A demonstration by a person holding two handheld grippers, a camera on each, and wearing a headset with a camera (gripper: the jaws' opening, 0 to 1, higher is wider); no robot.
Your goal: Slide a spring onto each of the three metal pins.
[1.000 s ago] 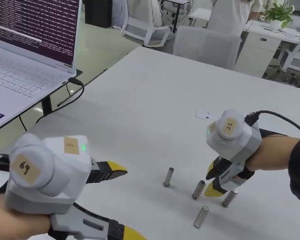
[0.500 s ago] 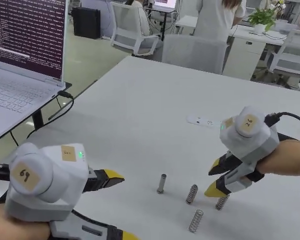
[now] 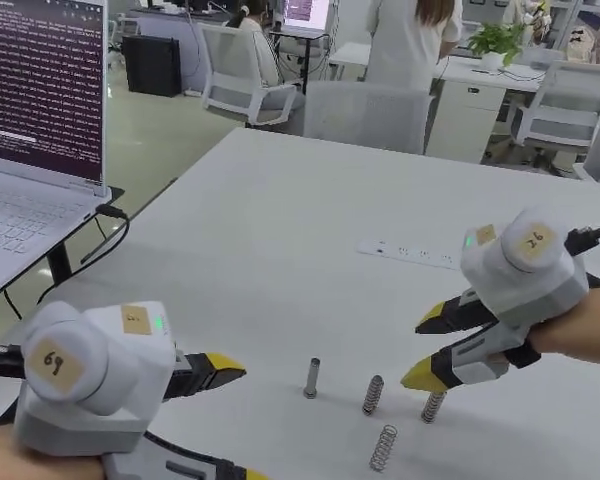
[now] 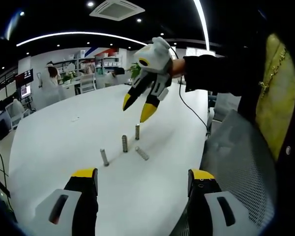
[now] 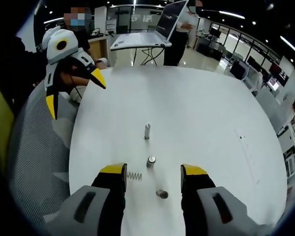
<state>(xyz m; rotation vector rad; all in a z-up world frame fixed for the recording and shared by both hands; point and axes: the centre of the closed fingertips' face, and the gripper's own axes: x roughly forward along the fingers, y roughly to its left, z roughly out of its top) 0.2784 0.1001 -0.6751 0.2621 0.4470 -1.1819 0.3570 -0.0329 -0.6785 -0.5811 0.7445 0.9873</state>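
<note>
Now both grippers hang in the air over the big white table [image 3: 280, 220]. The left gripper [image 3: 235, 420], white with black jaws and yellow tips, is near the person at the bottom left of the head view. Its jaws stand wide apart and hold nothing. The right gripper [image 3: 423, 348] is on the right side, just above the pins, with its tips pointing down and to the left. Its jaws are spread too, with nothing between them.

Three short silver metal pins stand up in a row on the table. The first pin [image 3: 311, 377], nearest the left gripper, is bare. The middle pin [image 3: 373, 395] has a coiled wire spring around it. The third pin [image 3: 433, 406], just below the right gripper's lower tip, has a spring around it too. One loose silver spring [image 3: 383, 447] lies flat on the table, just beside the middle pin, on the person's side.

A long white power strip [image 3: 410, 253] lies farther back on the table. An open silver laptop [image 3: 30, 150] sits off to the left, past the table's edge.
</note>
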